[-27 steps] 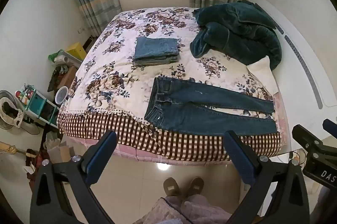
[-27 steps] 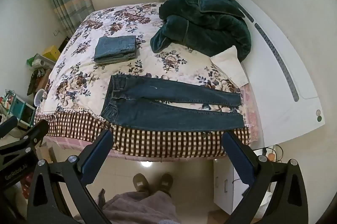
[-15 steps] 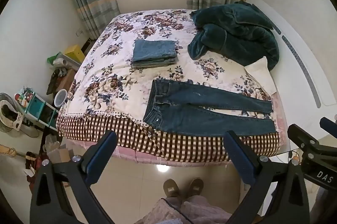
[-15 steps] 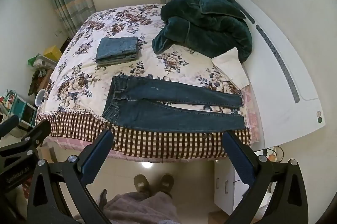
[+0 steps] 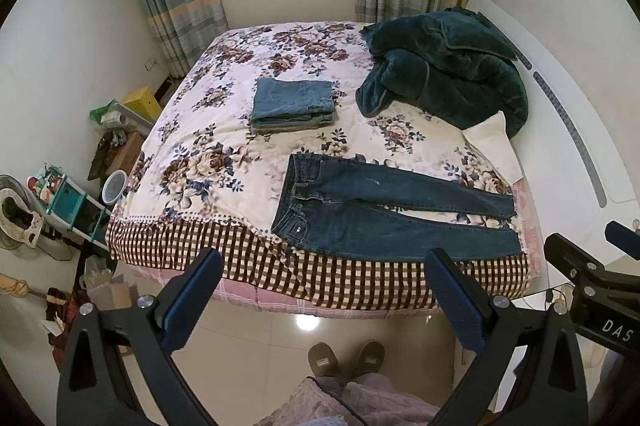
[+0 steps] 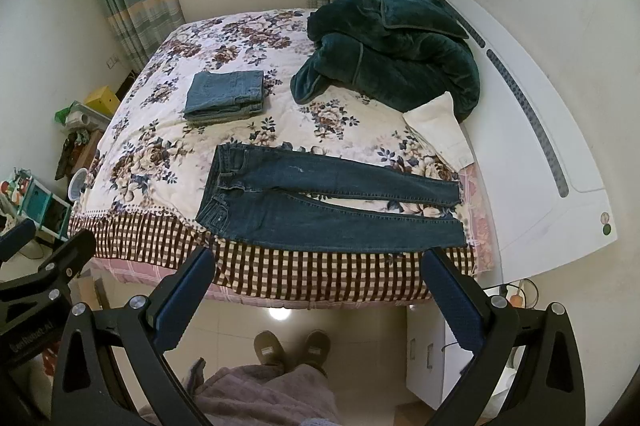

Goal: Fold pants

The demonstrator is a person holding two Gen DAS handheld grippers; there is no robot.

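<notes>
Dark jeans [image 5: 384,214] spread flat along the near edge of the bed [image 5: 192,246], waistband toward the near left corner, both legs stretched toward the right edge by the headboard. Further in, near the middle of the bed: a folded stack of lighter jeans [image 5: 294,101]. At the far right corner, a heaped dark green blanket [image 5: 448,65], a white cloth [image 5: 494,145] poking out beneath it. Left gripper [image 5: 320,300] and right gripper [image 6: 316,292] both held above the floor before the bed, fingers spread wide, gripping nothing. On the floor off the left edge, a small round white bin [image 5: 114,185], contents not discernible.
</notes>
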